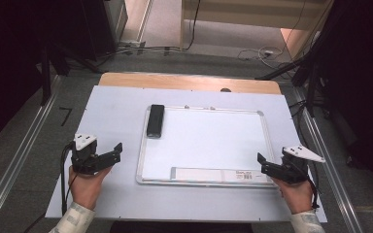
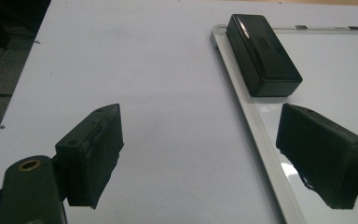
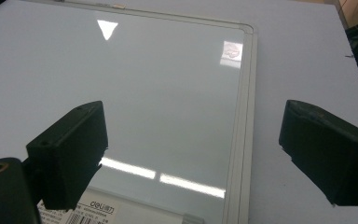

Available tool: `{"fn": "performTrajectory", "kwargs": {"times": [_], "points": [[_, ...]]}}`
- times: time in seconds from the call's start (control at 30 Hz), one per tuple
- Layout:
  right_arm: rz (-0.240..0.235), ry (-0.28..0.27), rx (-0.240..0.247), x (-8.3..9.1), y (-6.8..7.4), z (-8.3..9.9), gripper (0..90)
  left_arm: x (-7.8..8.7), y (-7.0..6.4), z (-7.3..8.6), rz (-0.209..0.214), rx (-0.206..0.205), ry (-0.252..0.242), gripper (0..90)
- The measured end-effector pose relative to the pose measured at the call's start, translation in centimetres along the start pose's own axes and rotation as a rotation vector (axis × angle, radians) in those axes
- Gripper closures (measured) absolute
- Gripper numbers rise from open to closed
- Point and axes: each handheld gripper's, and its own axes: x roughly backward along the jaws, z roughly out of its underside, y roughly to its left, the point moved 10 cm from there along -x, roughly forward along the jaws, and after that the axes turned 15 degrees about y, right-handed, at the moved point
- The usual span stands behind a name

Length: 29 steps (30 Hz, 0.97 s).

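Eraser (image 1: pixel 155 121): black glossy block, long axis pointing away, lying on whiteboard (image 1: pixel 213 145) top-left corner. Left gripper (image 1: pixel 118 150) and right gripper (image 1: pixel 261 163) both released, empty.

Glossy black rectangular plastic eraser (image 1: pixel 155 121) on a white board with silver metal frame (image 1: pixel 264 127). White barcode label strip (image 1: pixel 213 174) with black print along the board's near edge. Pale lavender-white sheet (image 1: pixel 111 104) covering a light-brown wooden table (image 1: pixel 175 80). Matte black two-jaw grippers, left (image 1: pixel 118 149) and right (image 1: pixel 261 162), each topped by a grey three-cornered plate. Patterned cream sleeves (image 1: pixel 75 218).
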Motion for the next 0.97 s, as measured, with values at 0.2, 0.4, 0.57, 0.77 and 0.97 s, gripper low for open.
{"fn": "performTrajectory", "kwargs": {"times": [0.2, 0.4, 0.57, 0.77, 0.97], "points": [[0.007, -0.002, -0.006, 0.1, -0.4, 0.1, 6.6, 0.4, 1.4, 0.8, -0.014, 0.02, 0.005, 15.2], [0.015, -0.004, -0.019, 0.3, -1.1, 0.2, 6.6, 0.6, 2.8, 1.4, -0.033, 0.04, 0.008, 15.2], [0.022, -0.004, -0.034, 0.5, -1.7, 0.4, 6.6, 0.8, 3.7, 1.7, -0.05, 0.046, 0.007, 15.2], [0.047, -0.004, -0.041, 0.6, -2.5, 0.8, 6.6, 0.6, 5.4, 2.1, -0.066, 0.073, 0.01, 15.2], [0.048, -0.009, -0.051, 0.8, -2.9, 0.8, 6.6, 0.3, 5.2, 2.1, -0.055, 0.076, 0.009, 15.2]]}}
